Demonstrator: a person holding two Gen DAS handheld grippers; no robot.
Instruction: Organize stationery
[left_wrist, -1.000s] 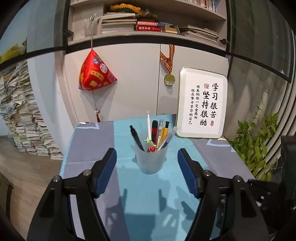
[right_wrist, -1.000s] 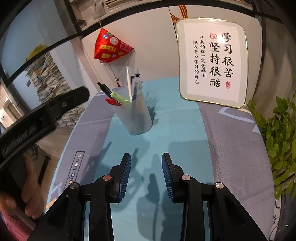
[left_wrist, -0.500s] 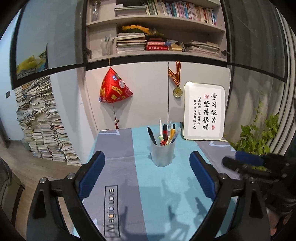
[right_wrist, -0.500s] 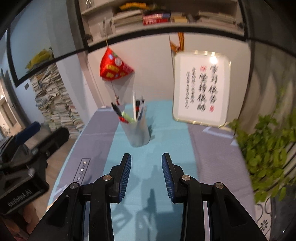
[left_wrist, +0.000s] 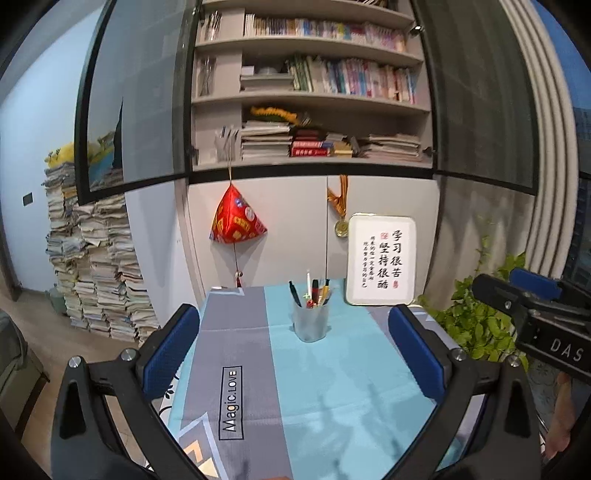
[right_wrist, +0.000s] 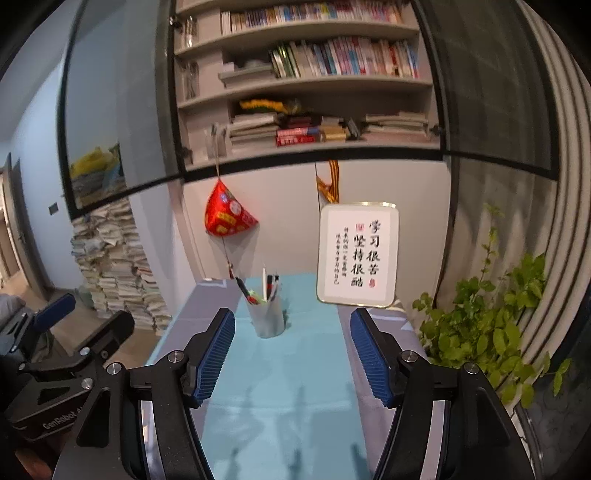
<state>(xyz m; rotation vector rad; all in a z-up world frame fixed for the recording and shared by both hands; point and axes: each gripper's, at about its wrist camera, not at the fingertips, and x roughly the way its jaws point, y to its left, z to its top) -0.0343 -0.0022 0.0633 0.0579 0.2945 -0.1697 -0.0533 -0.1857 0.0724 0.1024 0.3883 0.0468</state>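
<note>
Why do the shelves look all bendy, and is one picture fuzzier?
Left wrist view: the fisheye lens bows the grey bookshelf; the translucent plastic pen cup looks sharp. Right wrist view: same bending, and the framed white calligraphy sign looks slightly blurred.

The right gripper (right_wrist: 291, 354) hovers with jaws opening, empty, before the pen cup (right_wrist: 266, 318) on the table (right_wrist: 295, 387).

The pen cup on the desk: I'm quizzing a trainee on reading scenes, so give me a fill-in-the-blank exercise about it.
1. The pen cup stands on the ___ stripe of the tablecloth.
2. The framed calligraphy sign leans against the wall to the cup's ___ in both views.
3. Between the pads of the left claw and the right claw there is ___.

Missing words: light blue; right; nothing
</note>
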